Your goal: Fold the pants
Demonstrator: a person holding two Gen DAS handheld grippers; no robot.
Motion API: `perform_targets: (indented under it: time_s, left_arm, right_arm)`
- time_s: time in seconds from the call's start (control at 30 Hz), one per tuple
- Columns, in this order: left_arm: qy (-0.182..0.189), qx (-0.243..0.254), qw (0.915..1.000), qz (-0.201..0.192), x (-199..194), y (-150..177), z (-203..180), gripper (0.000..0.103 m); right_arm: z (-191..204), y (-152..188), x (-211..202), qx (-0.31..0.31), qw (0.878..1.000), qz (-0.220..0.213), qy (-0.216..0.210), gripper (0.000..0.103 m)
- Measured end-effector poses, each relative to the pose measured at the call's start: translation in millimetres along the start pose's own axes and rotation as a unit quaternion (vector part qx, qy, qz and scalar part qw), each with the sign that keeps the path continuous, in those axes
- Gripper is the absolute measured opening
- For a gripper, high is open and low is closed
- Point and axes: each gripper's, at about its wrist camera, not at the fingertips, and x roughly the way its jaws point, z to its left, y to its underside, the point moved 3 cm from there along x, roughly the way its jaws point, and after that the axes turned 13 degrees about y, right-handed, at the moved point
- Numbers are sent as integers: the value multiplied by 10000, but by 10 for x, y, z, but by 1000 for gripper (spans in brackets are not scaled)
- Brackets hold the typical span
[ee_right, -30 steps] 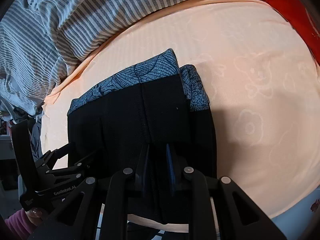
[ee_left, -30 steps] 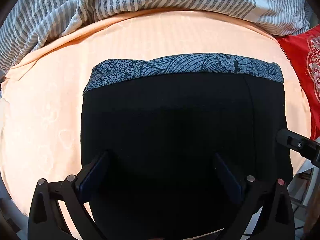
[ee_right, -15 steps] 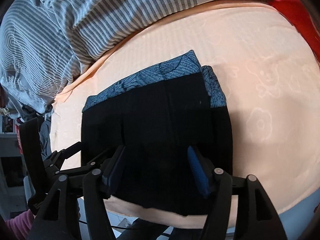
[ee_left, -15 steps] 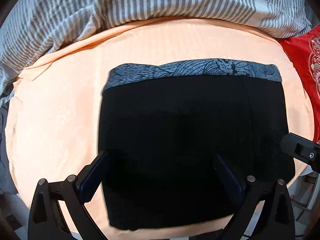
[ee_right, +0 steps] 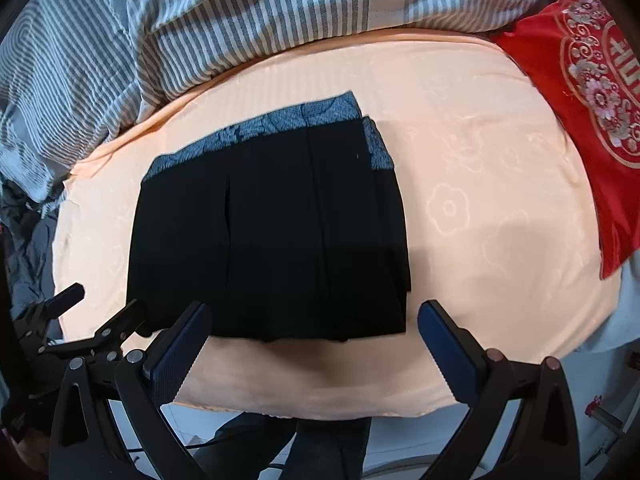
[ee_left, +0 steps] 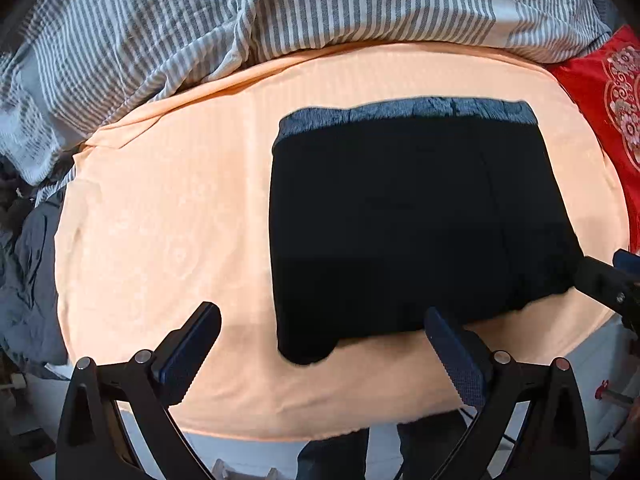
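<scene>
The black pants point(ee_left: 400, 220) lie folded into a flat rectangle on the peach sheet, with the blue patterned waistband point(ee_left: 404, 114) along the far edge. My left gripper point(ee_left: 320, 316) hangs above their near left corner, open and holding nothing. In the right wrist view the pants point(ee_right: 272, 240) fill the middle. My right gripper point(ee_right: 315, 311) hovers over their near edge, its jaws opening wide with nothing held between them. Each gripper shows in the other's view: the right gripper point(ee_left: 604, 280) at the right edge, the left gripper point(ee_right: 60, 340) at the lower left.
The peach bed sheet point(ee_left: 160, 220) spreads left of the pants and also right of them point(ee_right: 480, 220). A grey striped duvet point(ee_left: 280, 12) is bunched along the far side. A red embroidered pillow point(ee_right: 580, 100) lies at the right. A person's legs point(ee_right: 320, 452) stand at the bed's near edge.
Both grippers have risen and drawn back from the pants. The right gripper's jaws, nearly shut on the fabric a second ago, have opened wide and let go. The pants lie still.
</scene>
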Motion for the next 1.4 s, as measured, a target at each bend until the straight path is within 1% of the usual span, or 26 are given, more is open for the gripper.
perform_targets:
  time_s: [0.1,0.23,0.4,0.67,1.23,1.4]
  left_arm:
    - [-28,12,10000,27,3,51,-18,102]
    - [-21,-97,9999,92,13,124,-1,102]
    - [-45,-118,9999,72,8,130,28,102]
    - [16,-117,9999,11,12,90,34,102]
    - [121,-15,9999,42,22,136,-44,102]
    - [120,-51,9999,46,29,131,-43,102]
  right_arm:
    - [38,63,-13,21,10000,17,79,103]
    - [90,130,-52,-51,9998,-12,204,103]
    - [140,150,-80,-156,9992,-71,352,103]
    - [149,178,-83,-113,9993,-48,354,103]
    - [164,175,-64,-117,9993,-33,358,103]
    - [166,168,-61,-134,9993,-33,354,103]
